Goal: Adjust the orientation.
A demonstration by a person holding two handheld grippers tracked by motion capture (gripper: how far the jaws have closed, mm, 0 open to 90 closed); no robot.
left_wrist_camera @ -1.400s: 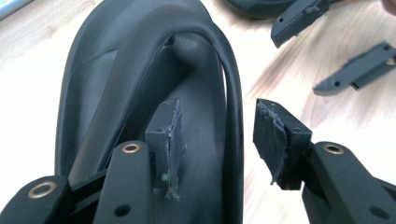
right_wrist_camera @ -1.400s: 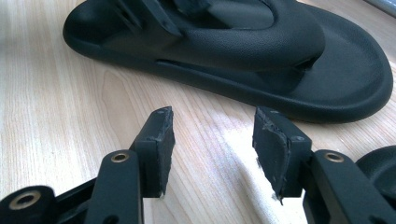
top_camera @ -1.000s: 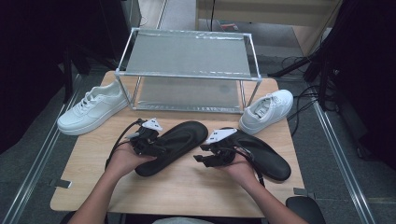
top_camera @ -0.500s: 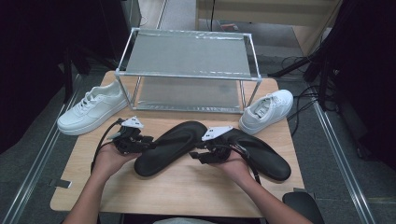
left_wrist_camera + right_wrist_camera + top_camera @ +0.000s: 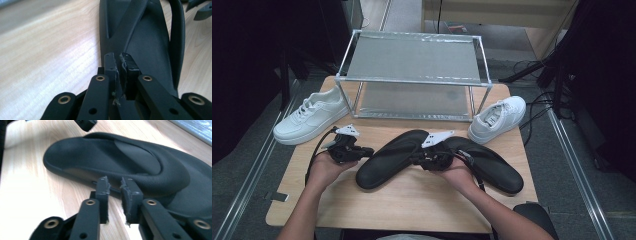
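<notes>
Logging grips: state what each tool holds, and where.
Nothing is held. Both tools' jaws have just been closing empty: left tool shut just short of the black slipper, right tool narrowly open at its rim.

Hidden from me here

My right hand (image 5: 460,172) covers part of the right slipper (image 5: 492,162); the left slipper (image 5: 147,45) runs past the frame's top.

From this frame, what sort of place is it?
Probably a lab or workshop data-collection station, not a home: a small wooden table with a metal shoe rack, cables on the floor, and dark equipment around.
</notes>
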